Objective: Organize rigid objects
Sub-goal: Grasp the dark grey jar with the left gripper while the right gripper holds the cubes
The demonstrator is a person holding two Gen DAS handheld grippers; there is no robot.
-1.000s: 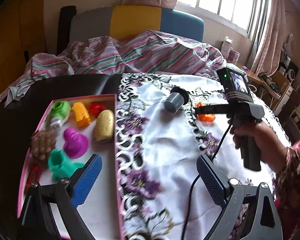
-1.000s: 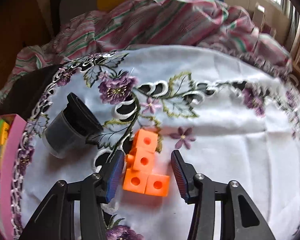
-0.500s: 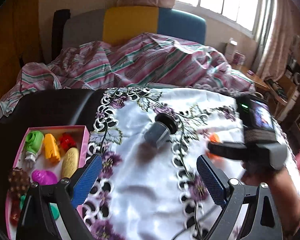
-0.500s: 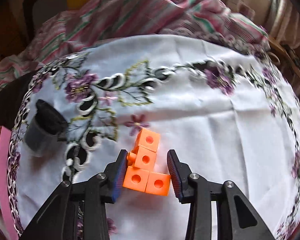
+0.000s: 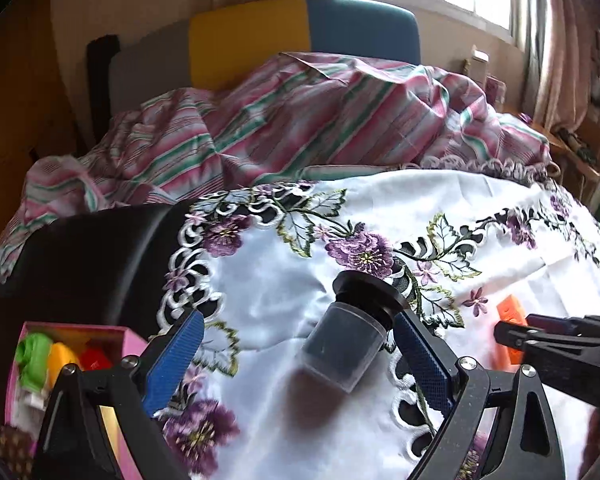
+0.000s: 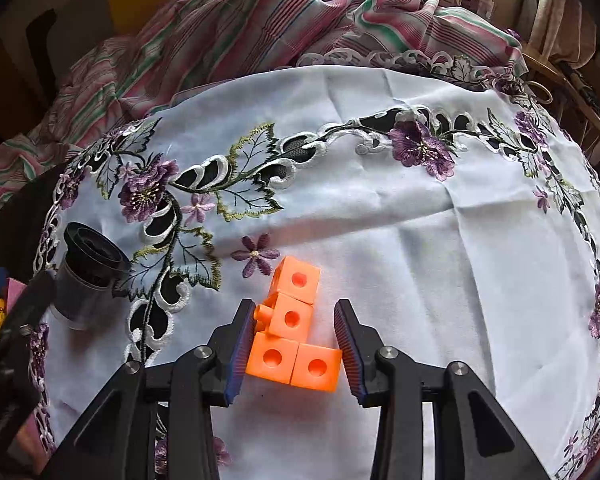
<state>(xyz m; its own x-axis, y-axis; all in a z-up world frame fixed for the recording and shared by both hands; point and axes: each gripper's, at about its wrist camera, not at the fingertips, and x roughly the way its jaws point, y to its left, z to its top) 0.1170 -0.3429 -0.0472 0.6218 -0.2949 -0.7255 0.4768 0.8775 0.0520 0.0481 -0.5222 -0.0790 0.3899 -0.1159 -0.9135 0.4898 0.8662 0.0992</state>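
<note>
The right gripper (image 6: 290,354) pinches the orange plastic piece of four joined cubes (image 6: 296,330) at its lower two cubes, its pads touching both sides, and this piece lies on the white embroidered tablecloth (image 6: 400,240) of the tabletop. Left of the orange piece, the left gripper (image 5: 296,354) is spread wide around the grey plastic cylinder with a black cap (image 5: 350,332), which lies on its side on the tablecloth. Further left of the orange piece stands the pink box (image 5: 134,342) with coloured toys.
</note>
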